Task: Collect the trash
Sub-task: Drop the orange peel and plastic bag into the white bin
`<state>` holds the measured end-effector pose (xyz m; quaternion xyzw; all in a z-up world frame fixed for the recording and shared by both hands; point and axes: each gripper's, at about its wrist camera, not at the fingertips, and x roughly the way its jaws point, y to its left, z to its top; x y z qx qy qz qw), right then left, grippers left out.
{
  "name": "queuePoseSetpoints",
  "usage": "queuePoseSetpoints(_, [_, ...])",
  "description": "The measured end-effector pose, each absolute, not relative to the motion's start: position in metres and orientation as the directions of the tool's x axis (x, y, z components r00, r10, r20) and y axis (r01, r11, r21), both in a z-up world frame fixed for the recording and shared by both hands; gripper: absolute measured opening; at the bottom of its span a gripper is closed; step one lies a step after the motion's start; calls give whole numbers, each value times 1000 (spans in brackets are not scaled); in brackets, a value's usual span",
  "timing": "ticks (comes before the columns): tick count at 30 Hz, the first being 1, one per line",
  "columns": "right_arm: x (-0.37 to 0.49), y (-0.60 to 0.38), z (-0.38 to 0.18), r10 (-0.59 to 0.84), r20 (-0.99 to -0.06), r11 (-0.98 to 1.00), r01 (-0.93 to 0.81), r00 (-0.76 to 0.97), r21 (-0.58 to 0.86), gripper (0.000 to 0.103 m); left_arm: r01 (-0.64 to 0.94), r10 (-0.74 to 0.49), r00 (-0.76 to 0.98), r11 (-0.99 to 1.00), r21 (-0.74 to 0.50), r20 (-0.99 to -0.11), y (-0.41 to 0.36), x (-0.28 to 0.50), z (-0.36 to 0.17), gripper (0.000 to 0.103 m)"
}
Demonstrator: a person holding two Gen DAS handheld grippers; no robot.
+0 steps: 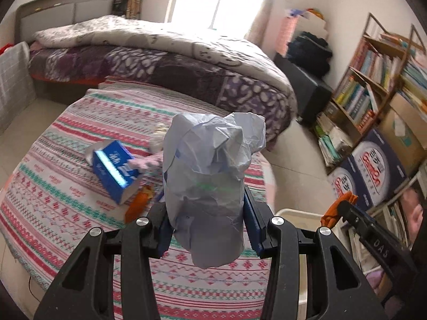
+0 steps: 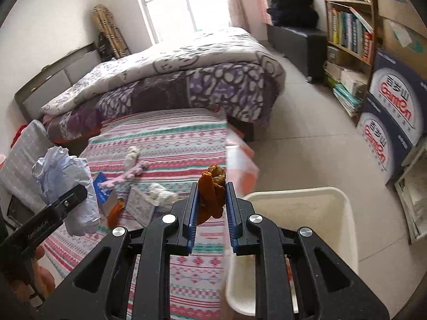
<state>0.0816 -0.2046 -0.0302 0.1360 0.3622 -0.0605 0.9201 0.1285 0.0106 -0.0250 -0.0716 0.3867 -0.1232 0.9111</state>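
My left gripper is shut on a big crumpled ball of pale blue paper, held above the striped cloth; the same paper ball shows at the left of the right wrist view. My right gripper is shut on an orange peel, just left of a cream waste bin. In the left wrist view the bin and the peel sit at the lower right. On the cloth lie a blue carton, another orange scrap and a white crumpled tissue.
A pink knitted item and a small patterned box also lie on the cloth. Behind it stands a bed with a purple quilt. A bookshelf and stacked cartons line the right wall. Tiled floor lies between.
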Motion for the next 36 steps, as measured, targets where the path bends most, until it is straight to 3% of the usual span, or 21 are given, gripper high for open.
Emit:
queuePoseSetpoints(13, [66,-262,-34,-89,-717,923,328,691,201,19,343,-362,612,923,-176,-704,-62,118,-41,45])
queuePoseSetpoints(15, [63,-270,-36,-117,-728,917,355,676,182,22,369,-371,597,914,-168,-712,-74,115,-46,45])
queuePoseSetpoints(17, [60,-278,-37,-136,-733,908,380,667,177,34,389,-377,583,907,-160,-720,-85,113,-51,45])
queuePoseSetpoints(23, [47,-306,-37,-182,-733,872,452,656,187,52,443,-396,546,884,-147,-738,-116,106,-62,45])
queuePoseSetpoints(36, [30,-347,-35,-215,-730,815,531,649,232,66,527,-453,448,830,-182,-771,-161,91,-83,48])
